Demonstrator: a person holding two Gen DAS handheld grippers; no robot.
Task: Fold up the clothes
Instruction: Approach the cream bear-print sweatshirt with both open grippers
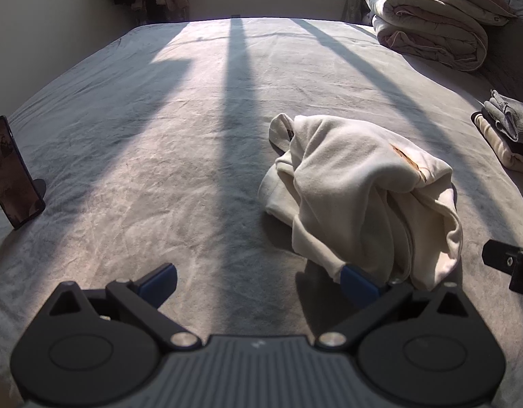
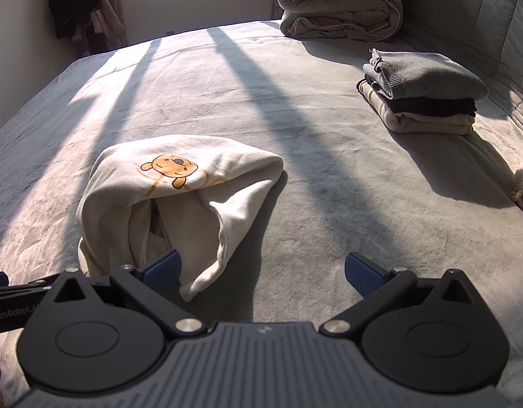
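Jaws gape empty on your left gripper [image 1: 258, 280] and right gripper [image 2: 263, 270], the crumpled cream sweatshirt [image 2: 179, 210] on the bed [image 2: 295, 119] hiding its bear print from the left view.

Left claw [image 1: 258, 282] hangs low with its jaws spread wide. Right claw [image 2: 263, 270] is likewise wide open; its tip shows at 3 o'clock in the left wrist view.
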